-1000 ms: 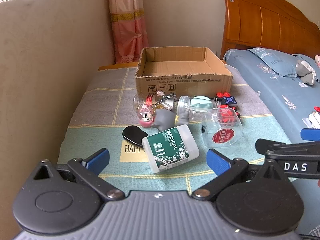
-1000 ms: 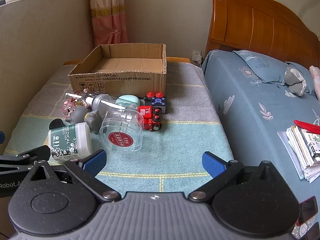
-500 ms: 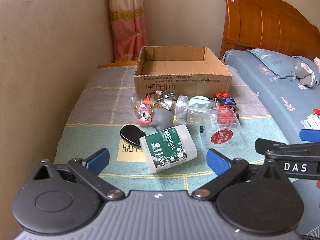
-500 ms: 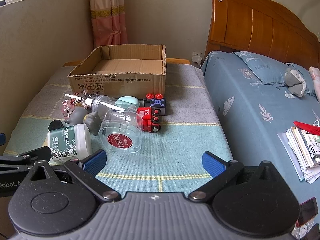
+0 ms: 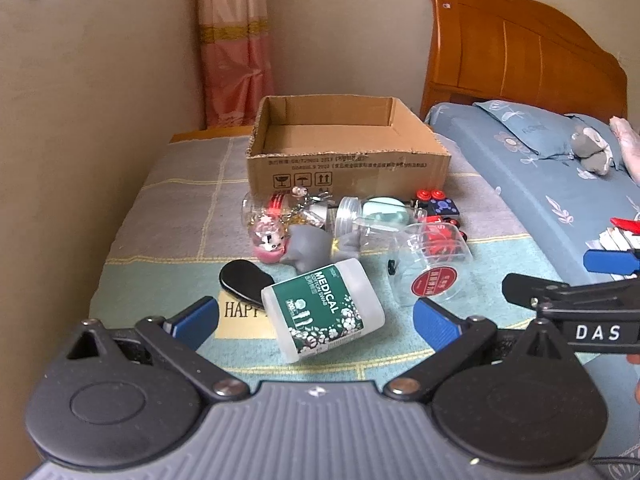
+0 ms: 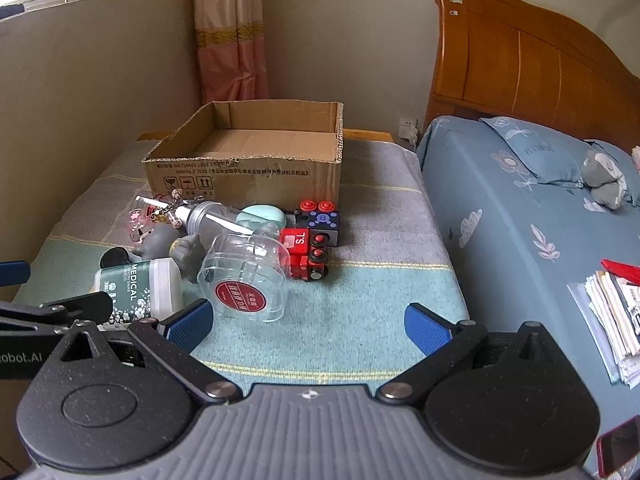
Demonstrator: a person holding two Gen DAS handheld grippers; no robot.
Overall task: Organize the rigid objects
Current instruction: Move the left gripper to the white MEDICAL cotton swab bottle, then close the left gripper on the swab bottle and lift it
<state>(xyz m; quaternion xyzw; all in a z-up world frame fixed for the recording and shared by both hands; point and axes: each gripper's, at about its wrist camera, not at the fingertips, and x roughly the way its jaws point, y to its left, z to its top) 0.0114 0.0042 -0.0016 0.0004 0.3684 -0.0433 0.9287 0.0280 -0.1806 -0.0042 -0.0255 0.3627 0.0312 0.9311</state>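
Observation:
An open empty cardboard box [image 5: 344,160] stands at the back of the blanket-covered surface; it also shows in the right wrist view [image 6: 248,168]. In front of it lies a cluster: a green-labelled medical swab bottle [image 5: 324,312] on its side, a clear tub with a red label [image 5: 432,272], a grey toy figure [image 5: 308,244], a black oval lid [image 5: 244,282], a clear bottle [image 5: 372,216], a pink keychain figure [image 5: 268,240] and a red toy train [image 6: 308,248]. My left gripper [image 5: 316,320] is open, just short of the swab bottle. My right gripper [image 6: 308,320] is open and empty, before the clear tub [image 6: 244,280].
A wall runs along the left side [image 5: 80,140]. A bed with blue sheets [image 6: 520,220] and a wooden headboard [image 6: 520,64] lies to the right. A stack of papers [image 6: 612,312] rests on the bed. A curtain [image 5: 236,60] hangs behind the box.
Both grippers have drifted slightly; the objects look a little nearer in the right wrist view. Nothing was grasped or moved.

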